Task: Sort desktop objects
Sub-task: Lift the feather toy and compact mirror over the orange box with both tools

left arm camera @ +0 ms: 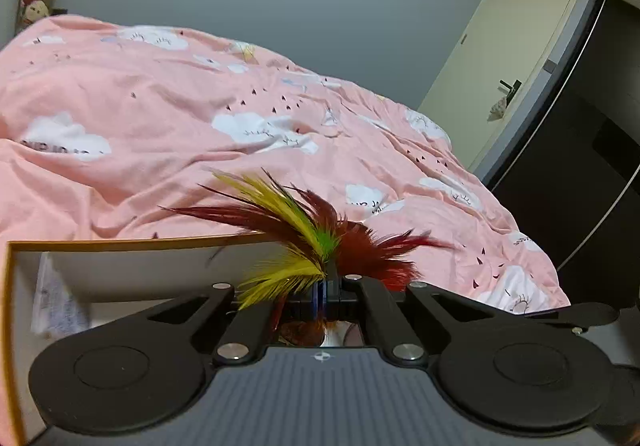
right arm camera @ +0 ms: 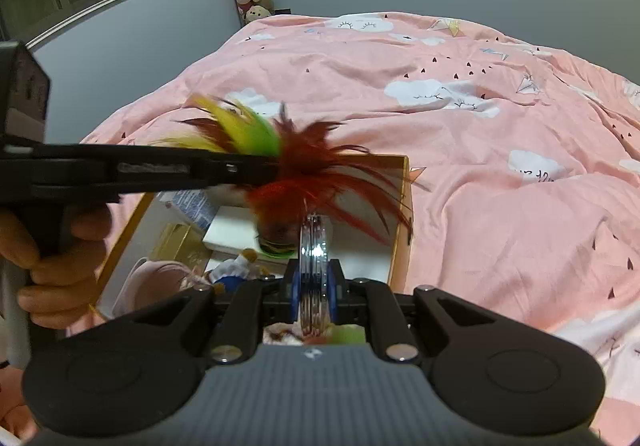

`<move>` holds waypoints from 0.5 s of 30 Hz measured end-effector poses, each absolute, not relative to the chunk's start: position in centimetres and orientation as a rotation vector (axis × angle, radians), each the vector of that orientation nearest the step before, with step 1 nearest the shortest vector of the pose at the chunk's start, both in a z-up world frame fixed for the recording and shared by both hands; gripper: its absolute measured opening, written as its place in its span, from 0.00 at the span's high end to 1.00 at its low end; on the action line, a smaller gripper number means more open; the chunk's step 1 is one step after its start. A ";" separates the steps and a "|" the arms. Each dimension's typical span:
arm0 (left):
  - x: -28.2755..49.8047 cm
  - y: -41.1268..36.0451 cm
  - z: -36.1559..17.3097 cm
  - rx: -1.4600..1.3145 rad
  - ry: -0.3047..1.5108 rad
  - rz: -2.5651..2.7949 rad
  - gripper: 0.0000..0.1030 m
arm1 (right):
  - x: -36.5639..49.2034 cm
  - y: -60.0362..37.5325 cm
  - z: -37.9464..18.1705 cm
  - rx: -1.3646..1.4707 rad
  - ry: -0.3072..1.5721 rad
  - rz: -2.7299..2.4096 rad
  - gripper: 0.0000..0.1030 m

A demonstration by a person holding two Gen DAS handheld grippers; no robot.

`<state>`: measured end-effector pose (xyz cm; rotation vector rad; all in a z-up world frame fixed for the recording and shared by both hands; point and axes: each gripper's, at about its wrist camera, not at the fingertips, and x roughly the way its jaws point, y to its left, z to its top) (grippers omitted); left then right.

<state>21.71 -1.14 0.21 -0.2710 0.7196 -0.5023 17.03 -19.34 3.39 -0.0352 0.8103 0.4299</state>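
Above the box (right arm camera: 400, 206) by the bed (right arm camera: 480, 126), we hold two things up in the air. Our left tongs (left arm camera: 328, 286) are shut tight on a feather toy (left arm camera: 316, 230). We see the red, yellow and green feathers fan out just past the tips. In the right view the left tongs (right arm camera: 256, 170) come in from the left side, and the feather toy (right arm camera: 304, 166) sticks out to the right, over the box.

Our right tongs (right arm camera: 316, 282) are closed on a stack of shiny discs (right arm camera: 315, 246). The discs stand on edge between the blue pads (right arm camera: 295, 286), with their flat faces against the pads.

The feathers hang right in front of the discs, and a few red tips seem to touch the top of the stack. So the two things are very close, one just past the other. The toy's long line runs left to right across the right view. The discs point straight ahead and a bit down, toward the box.

The box lies below and just ahead of both tongs. It already has other things in it, like a small doll (right arm camera: 236, 270) and a white block (right arm camera: 240, 230). We think the right tongs are nearer to the open part of the box. We think we need to keep the feathers clear of the discs when we lower one of them.
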 end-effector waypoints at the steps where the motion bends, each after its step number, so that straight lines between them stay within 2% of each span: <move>1: 22.2 -1.3 -0.1 -0.268 0.718 -0.510 0.99 | 17.3 -19.4 3.2 -0.041 0.812 0.424 0.86; 15: 24.9 -4.1 -4.3 -0.189 0.801 -0.558 0.97 | 18.3 -20.7 1.2 -0.045 0.853 0.367 0.86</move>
